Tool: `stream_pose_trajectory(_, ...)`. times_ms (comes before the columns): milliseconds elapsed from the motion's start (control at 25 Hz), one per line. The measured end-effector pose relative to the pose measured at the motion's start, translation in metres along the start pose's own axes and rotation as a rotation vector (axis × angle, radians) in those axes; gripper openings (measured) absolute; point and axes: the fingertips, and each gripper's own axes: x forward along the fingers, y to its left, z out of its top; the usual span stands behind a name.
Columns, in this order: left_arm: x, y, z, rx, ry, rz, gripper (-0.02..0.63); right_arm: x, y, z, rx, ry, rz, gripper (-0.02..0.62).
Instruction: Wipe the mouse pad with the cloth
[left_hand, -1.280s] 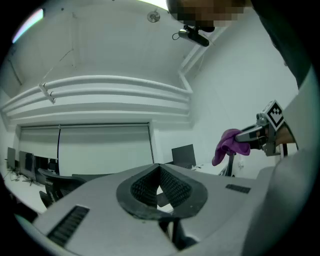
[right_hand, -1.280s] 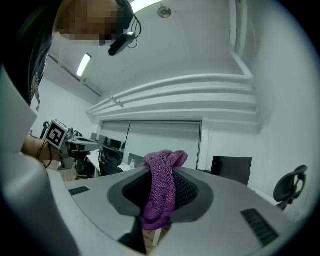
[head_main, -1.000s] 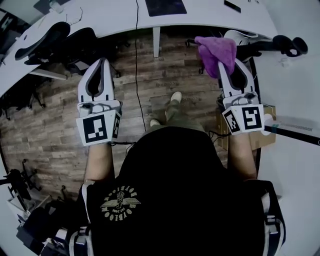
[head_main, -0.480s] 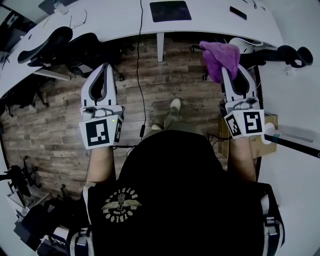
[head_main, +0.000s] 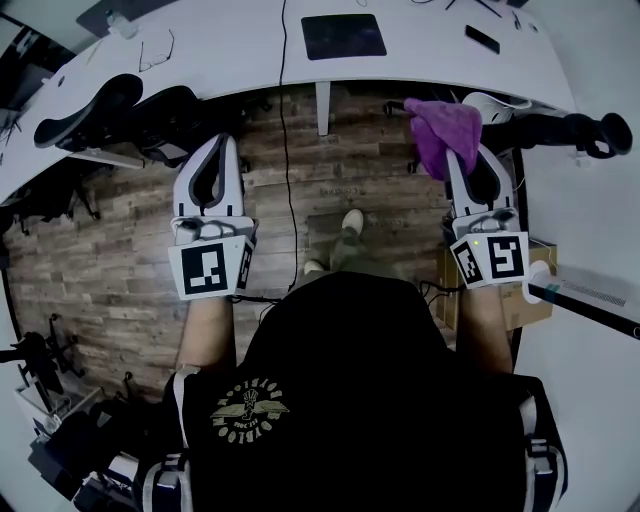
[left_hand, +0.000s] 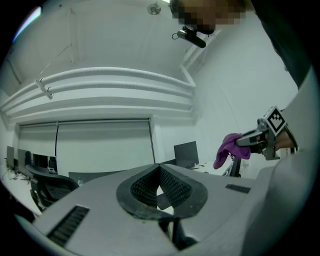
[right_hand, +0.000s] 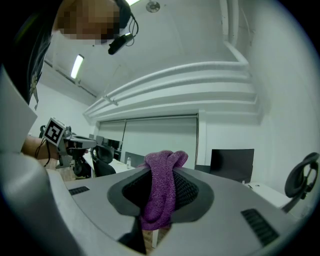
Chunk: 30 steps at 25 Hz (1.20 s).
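A dark rectangular mouse pad (head_main: 344, 36) lies on the curved white desk (head_main: 230, 45) at the top of the head view, well ahead of both grippers. My right gripper (head_main: 462, 150) is shut on a purple cloth (head_main: 443, 128), which bunches up beyond its jaws over the wooden floor. In the right gripper view the cloth (right_hand: 162, 192) hangs pinched between the jaws of that gripper (right_hand: 162, 187). My left gripper (head_main: 228, 138) is shut with nothing in it, raised over the floor at the left. The left gripper view shows its jaws (left_hand: 160, 167) meeting at the tip, and the cloth (left_hand: 229, 148) off to the right.
Black office chairs (head_main: 110, 95) stand under the desk at the left, and another chair (head_main: 560, 125) at the right. A black cable (head_main: 286, 150) drops from the desk to the floor. A phone (head_main: 482, 38) and glasses (head_main: 155, 45) lie on the desk. A cardboard box (head_main: 522, 295) sits at the right.
The desk and mouse pad have come further into the head view. Both grippers sit a little lower in the frame. The right gripper still holds the cloth.
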Motion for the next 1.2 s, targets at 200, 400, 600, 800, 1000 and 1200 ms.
stream_pose_trajectory(200, 0.023, 0.002, -0.008, -0.002, 0.015, 0.003, 0.002, 0.020, -0.014, -0.003, 0.002, 0.002, 0.006, 0.098)
stream_pose_trajectory(400, 0.052, 0.002, -0.012, 0.001, 0.025, 0.006, 0.002, 0.041, -0.035, -0.004, 0.001, 0.000, 0.006, 0.098)
stream_pose_trajectory(600, 0.083, 0.007, -0.009, 0.012, 0.024, 0.022, 0.002, 0.064, -0.058, -0.002, -0.004, -0.008, 0.016, 0.098)
stream_pose_trajectory(800, 0.111, 0.007, -0.003, 0.017, 0.028, 0.029, 0.002, 0.082, -0.084, -0.001, 0.017, -0.024, 0.014, 0.098)
stream_pose_trajectory(1000, 0.134, 0.002, 0.008, 0.021, 0.016, 0.059, 0.002, 0.100, -0.108, -0.005, 0.032, -0.023, 0.042, 0.098)
stream_pose_trajectory(1200, 0.145, 0.007, 0.002, -0.033, 0.019, 0.093, 0.002, 0.124, -0.115, -0.004, 0.024, -0.031, 0.087, 0.098)
